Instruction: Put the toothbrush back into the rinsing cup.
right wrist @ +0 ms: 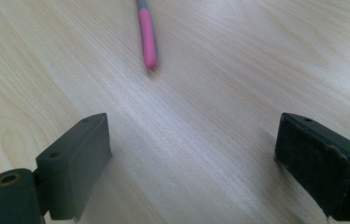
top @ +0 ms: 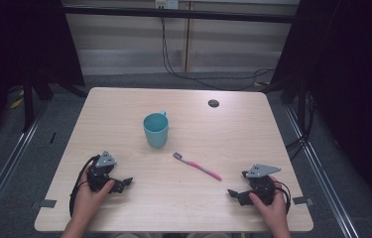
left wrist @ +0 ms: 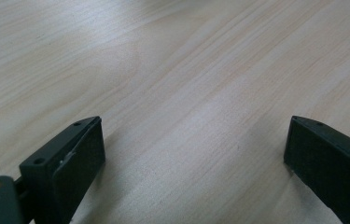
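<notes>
I see both jaws wide, empty: left hand-held gripper lower left, right hand-held gripper lower right. Pink toothbrush lies mid-frame on the worktop, below the teal cup.

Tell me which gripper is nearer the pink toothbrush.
Right. The right gripper sits just beyond the toothbrush handle's end, jaws open toward it. The left gripper rests farther off, on the brush-head side.

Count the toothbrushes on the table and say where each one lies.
1. The pink toothbrush lies flat on the table, in front and to the right of the teal cup, its handle end pointing toward the right gripper. None seems hidden.
</notes>
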